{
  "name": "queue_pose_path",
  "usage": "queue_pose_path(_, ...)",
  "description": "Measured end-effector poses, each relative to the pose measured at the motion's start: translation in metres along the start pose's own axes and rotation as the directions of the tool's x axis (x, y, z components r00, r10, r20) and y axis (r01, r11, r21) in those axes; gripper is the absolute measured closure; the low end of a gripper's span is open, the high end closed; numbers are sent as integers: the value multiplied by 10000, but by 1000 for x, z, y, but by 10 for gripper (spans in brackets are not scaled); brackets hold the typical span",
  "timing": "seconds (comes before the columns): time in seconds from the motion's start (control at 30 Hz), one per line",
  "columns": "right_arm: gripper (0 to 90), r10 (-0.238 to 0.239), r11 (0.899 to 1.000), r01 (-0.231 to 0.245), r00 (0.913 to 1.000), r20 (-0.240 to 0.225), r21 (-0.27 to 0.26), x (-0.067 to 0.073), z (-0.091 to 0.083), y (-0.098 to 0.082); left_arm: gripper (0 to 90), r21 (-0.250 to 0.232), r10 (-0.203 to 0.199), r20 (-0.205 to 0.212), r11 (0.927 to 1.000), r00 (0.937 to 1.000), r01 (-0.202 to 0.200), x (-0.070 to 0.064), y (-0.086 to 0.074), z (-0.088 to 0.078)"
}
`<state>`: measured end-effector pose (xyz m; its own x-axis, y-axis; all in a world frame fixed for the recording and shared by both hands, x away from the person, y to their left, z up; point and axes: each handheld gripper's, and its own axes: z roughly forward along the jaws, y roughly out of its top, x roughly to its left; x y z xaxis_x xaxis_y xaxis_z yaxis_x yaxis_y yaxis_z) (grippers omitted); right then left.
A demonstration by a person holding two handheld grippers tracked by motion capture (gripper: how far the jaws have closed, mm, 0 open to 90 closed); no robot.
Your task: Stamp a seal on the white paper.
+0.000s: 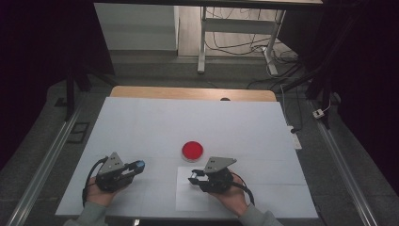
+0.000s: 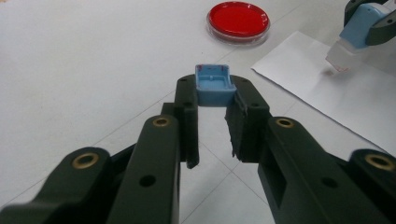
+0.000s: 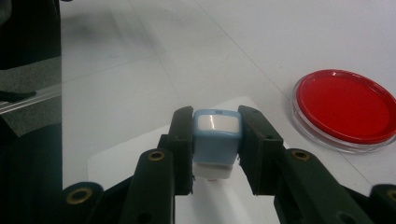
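Two grippers busy: my left gripper [image 2: 215,116] pinches the blue cap [image 2: 215,85] off to lower left, keeping it clear; my right gripper [image 3: 215,140] clamps the stamp [image 3: 215,140] face-down over the paper sheet [image 1: 188,197] at lower centre, red ink pad [image 1: 193,150] just above for inking

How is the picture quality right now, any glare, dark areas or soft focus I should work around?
High view: dark surroundings, white table evenly lit. Left gripper view: blue cap sharp, red dish glossy with rim glare. Right gripper view: a bright glare patch on the stamp, near jaws soft.
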<state>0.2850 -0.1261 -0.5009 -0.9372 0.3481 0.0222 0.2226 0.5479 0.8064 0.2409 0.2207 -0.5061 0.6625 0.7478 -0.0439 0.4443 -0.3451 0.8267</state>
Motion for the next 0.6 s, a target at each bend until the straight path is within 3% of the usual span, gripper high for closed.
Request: queue_pose_path(0.6,670,-362,9993,361,9993,87,117,4,5,-2,743,10,19,3,10000,10000,-19,0,0,0)
